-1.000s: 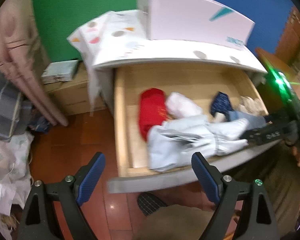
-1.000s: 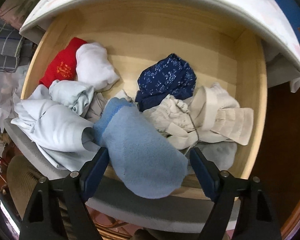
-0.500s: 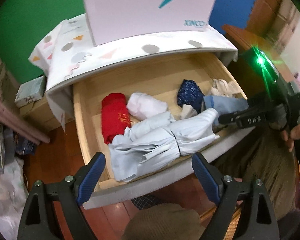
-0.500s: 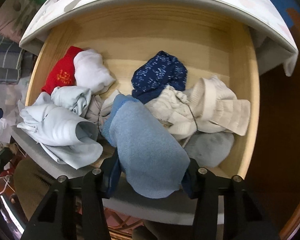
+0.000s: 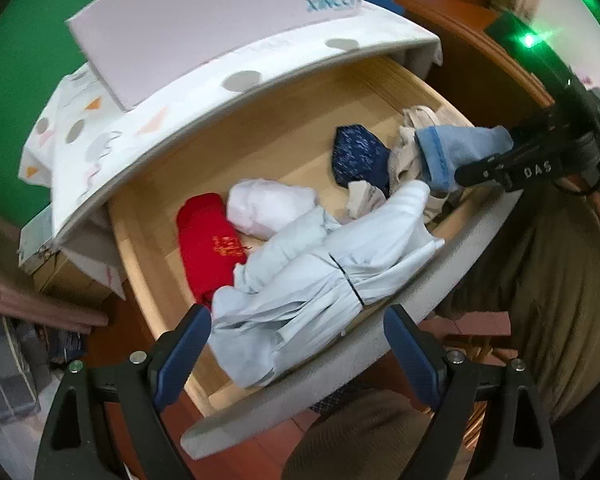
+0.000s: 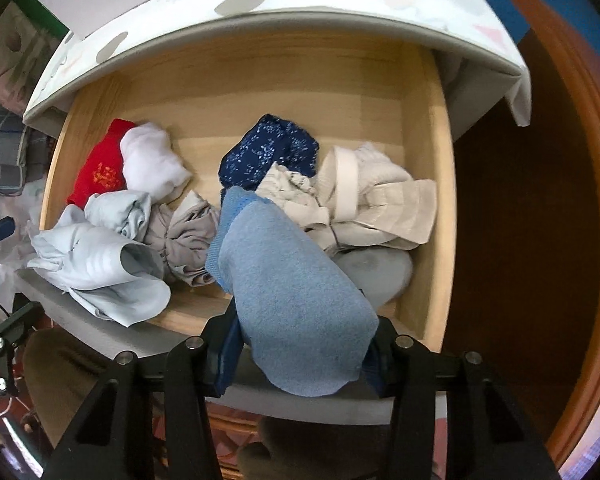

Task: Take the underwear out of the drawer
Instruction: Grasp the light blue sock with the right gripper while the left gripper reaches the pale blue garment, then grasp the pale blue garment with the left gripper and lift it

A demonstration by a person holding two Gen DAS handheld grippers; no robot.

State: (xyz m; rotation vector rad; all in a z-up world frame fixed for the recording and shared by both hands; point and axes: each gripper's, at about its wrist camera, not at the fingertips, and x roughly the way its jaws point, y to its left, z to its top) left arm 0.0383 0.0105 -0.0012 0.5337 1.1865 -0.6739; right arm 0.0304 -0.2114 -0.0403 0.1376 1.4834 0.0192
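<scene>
right gripper (image 6: 300, 354): my jaws clamped on the light blue underwear (image 6: 292, 300); they have just been closing, cloth pinched between the pads.
light blue underwear: held between my right jaws, bunched, its banded edge reaching ahead of the jaws over the drawer (image 6: 440, 208); seen from the left wrist it hangs raised above the pile (image 5: 460, 148).
left gripper (image 5: 298, 354): my jaws stand wide apart, nothing between them, above the drawer's front edge.
pale blue garment (image 5: 312, 280): just ahead of my left jaws, draped over the drawer front.
red item (image 5: 210, 240): ahead and left of my left jaws, on the drawer floor, touching the white item (image 5: 268, 208).
navy patterned item (image 6: 268, 152): well ahead of my right jaws, behind the held cloth.
cream bundle (image 6: 364, 200): ahead and right of my right jaws, beside the navy piece.
grey piece (image 6: 188, 240): ahead and left of my right jaws, touching the held cloth's edge.
</scene>
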